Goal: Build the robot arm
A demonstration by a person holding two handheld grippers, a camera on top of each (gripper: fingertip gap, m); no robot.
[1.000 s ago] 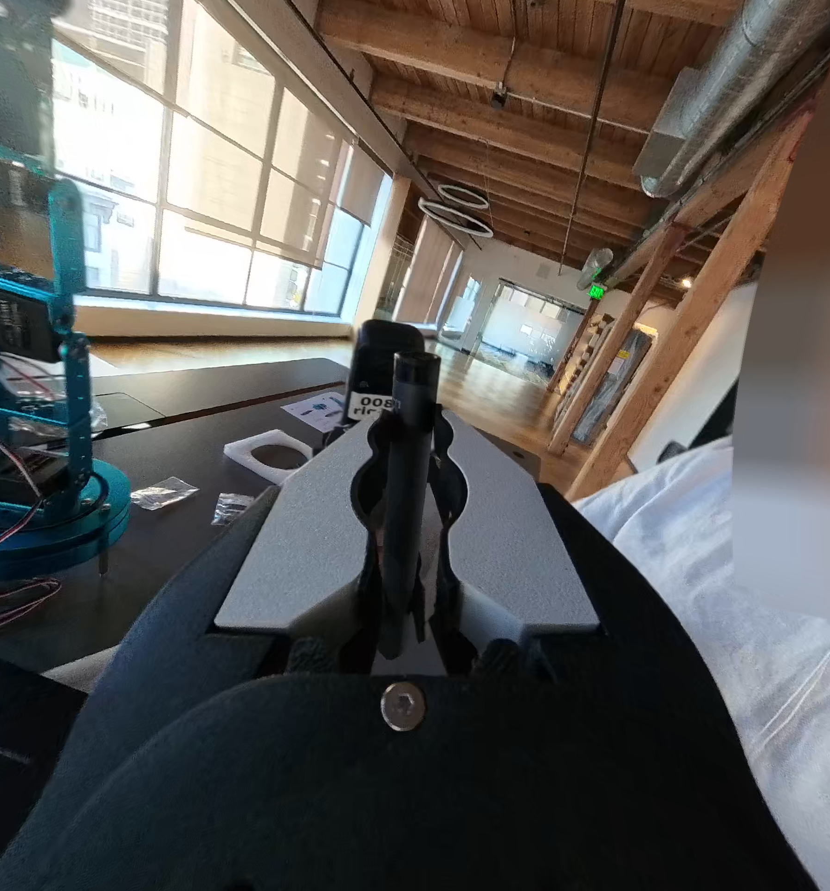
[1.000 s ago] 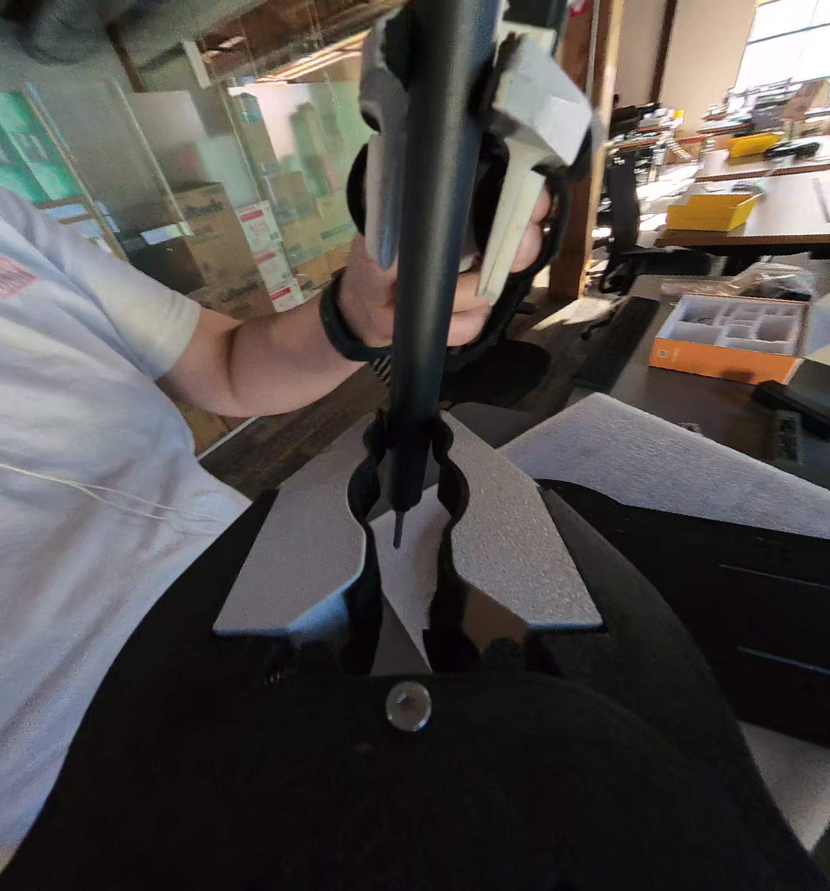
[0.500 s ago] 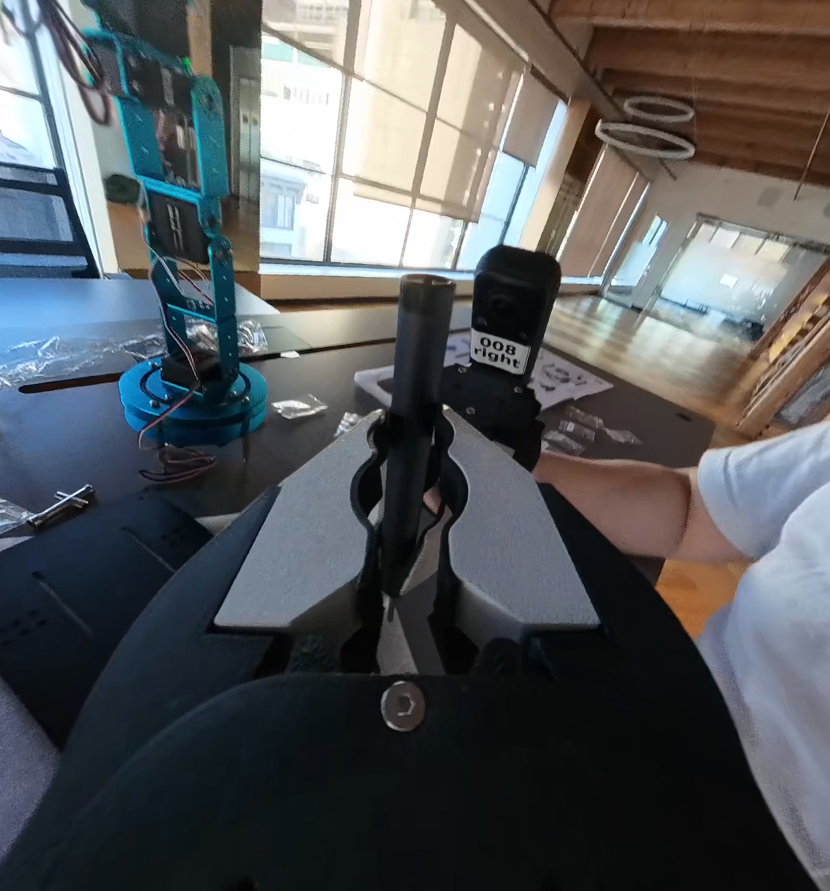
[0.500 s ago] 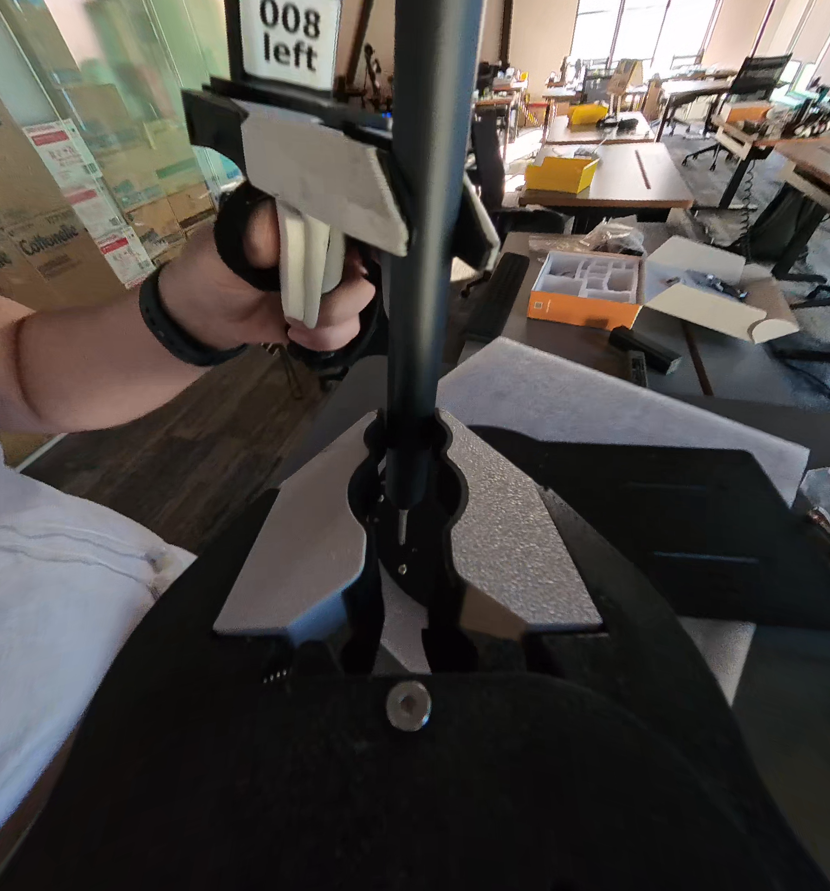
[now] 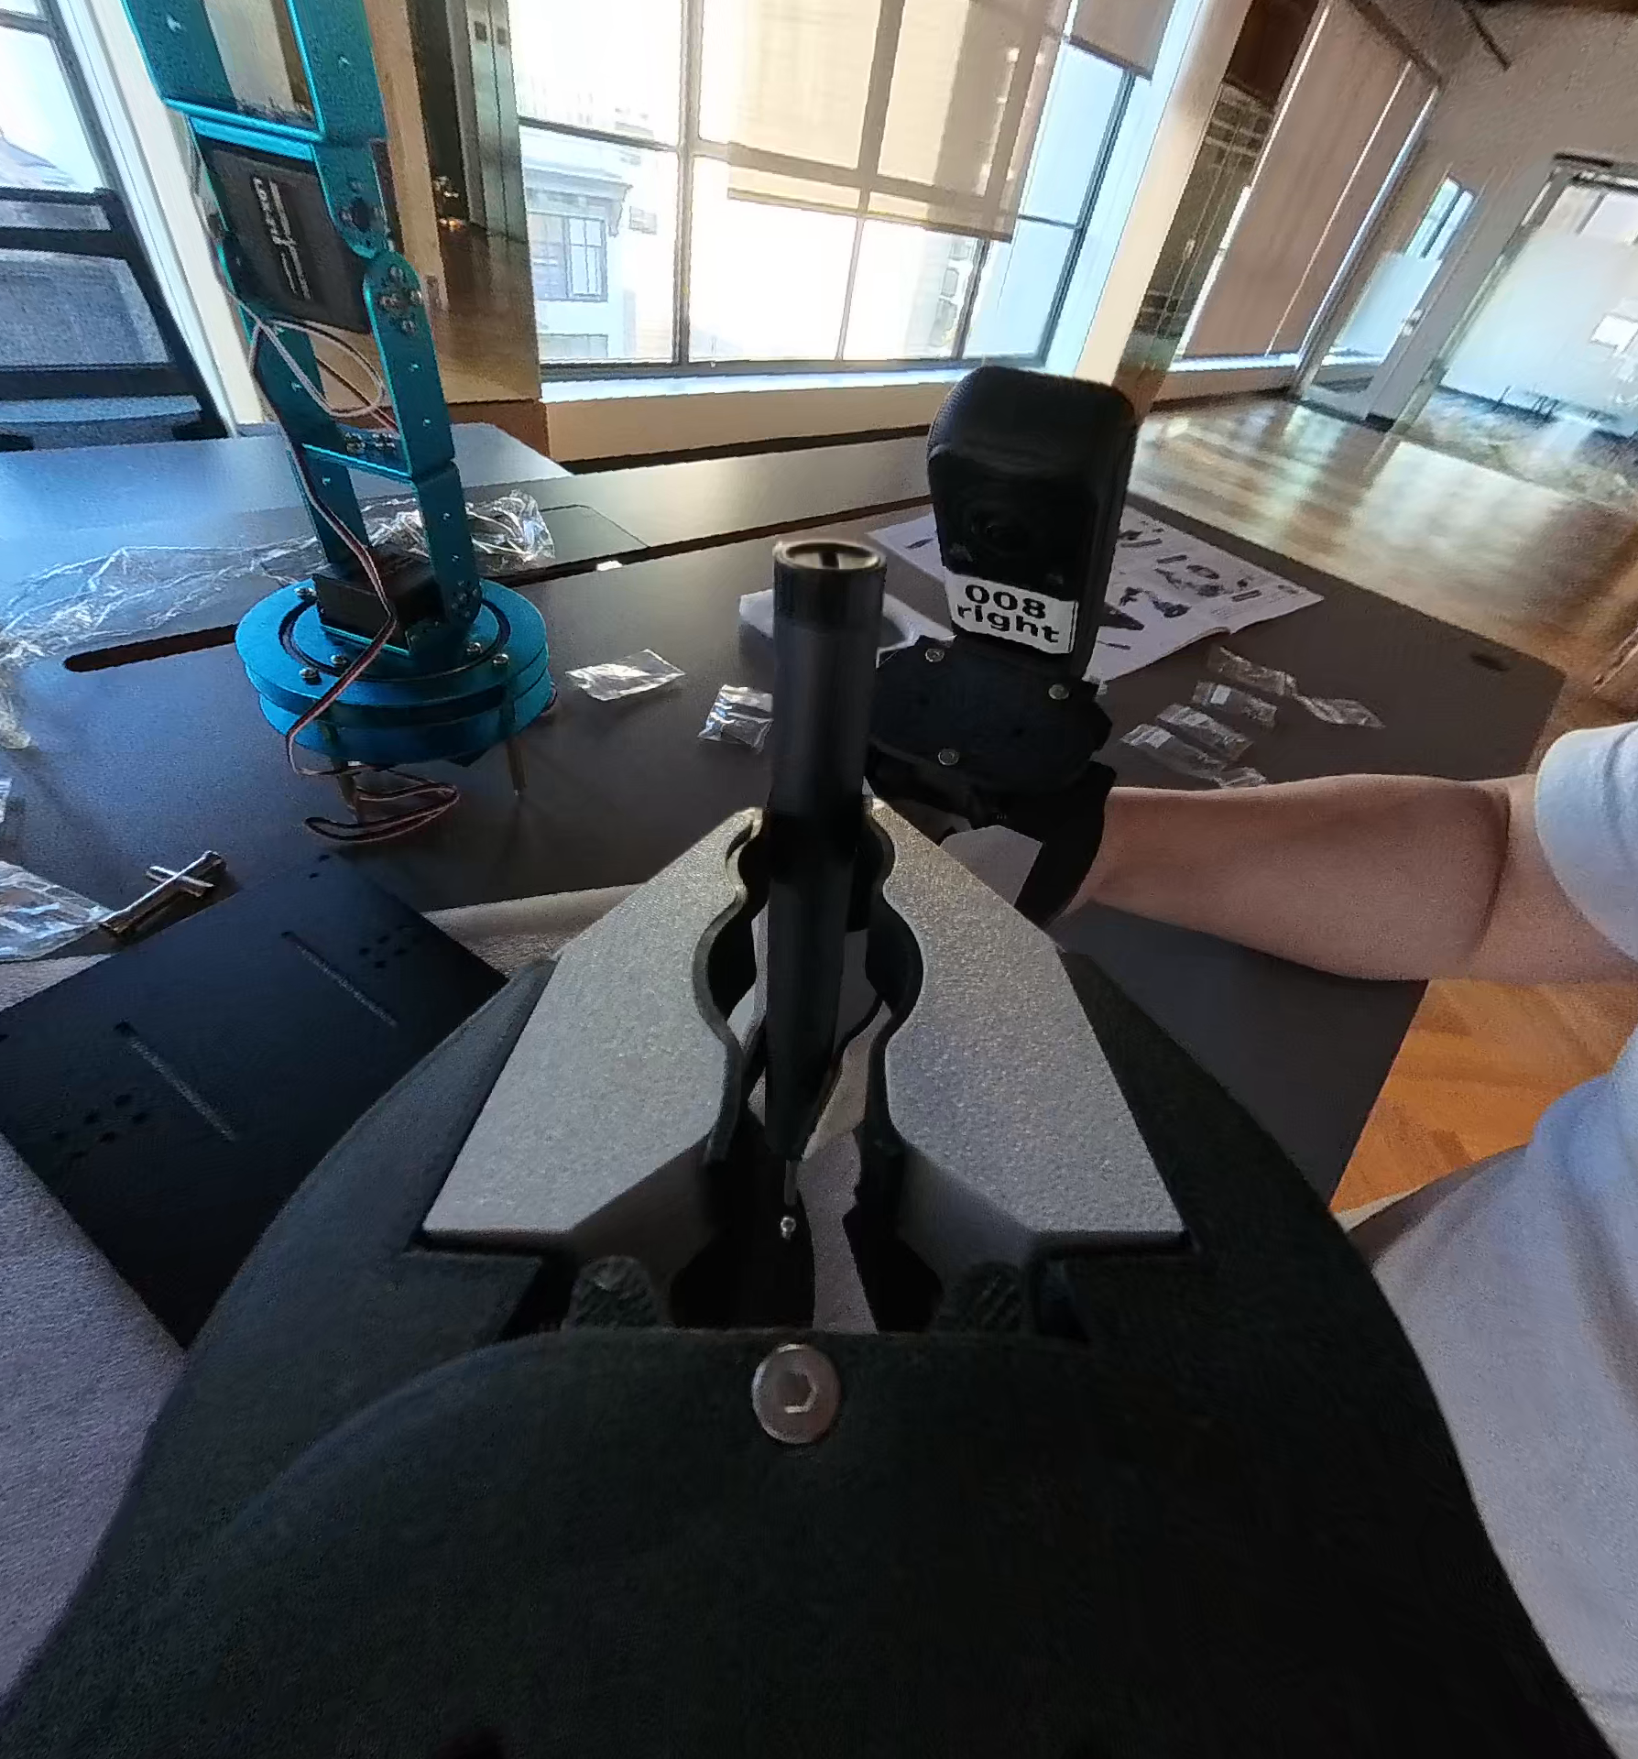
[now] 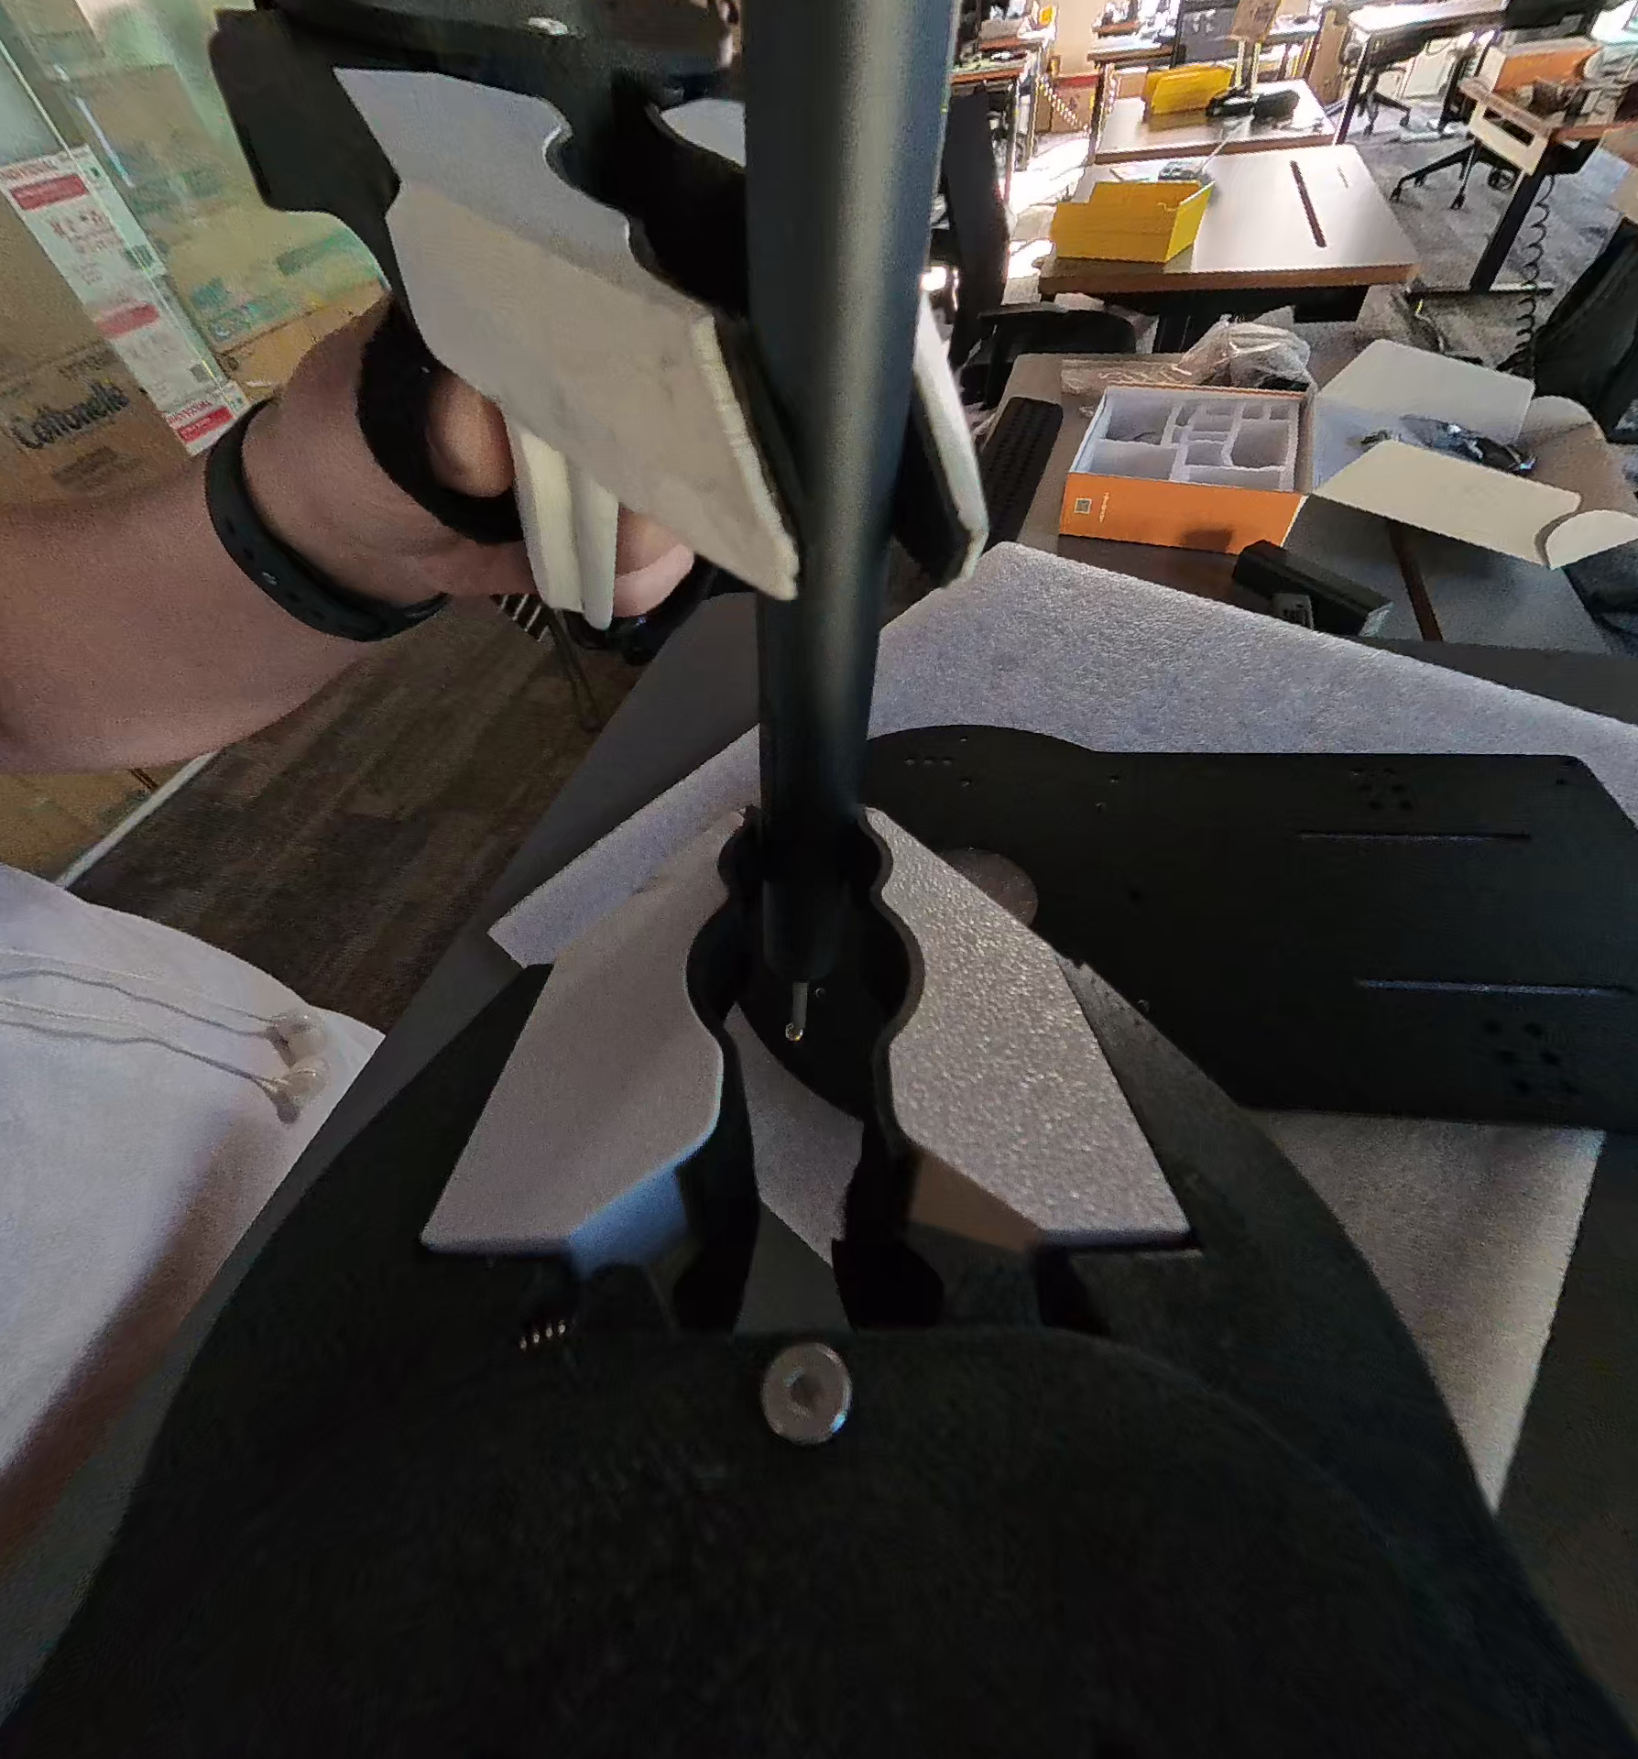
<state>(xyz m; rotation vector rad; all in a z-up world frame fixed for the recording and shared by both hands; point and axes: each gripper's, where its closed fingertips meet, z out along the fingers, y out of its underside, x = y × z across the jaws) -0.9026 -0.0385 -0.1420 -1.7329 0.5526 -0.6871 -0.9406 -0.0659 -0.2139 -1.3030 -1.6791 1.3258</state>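
Both claws clamp dark screwdriver (image 5: 810, 857); tip half-hidden, top cropped.

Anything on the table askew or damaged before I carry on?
Nothing looks damaged or spilled. Both tools, left and right, are shut on the dark screwdriver, which stands upright with its bit over the black plate. Loose plastic bags and a small cross wrench lie scattered by the blue robot arm.

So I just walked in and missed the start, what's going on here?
A person holds two handheld grippers, and both are shut on one dark screwdriver. The left gripper grips it higher up; the right gripper grips near the tip. The bit sits on a small screw in a black plate lying on white foam.
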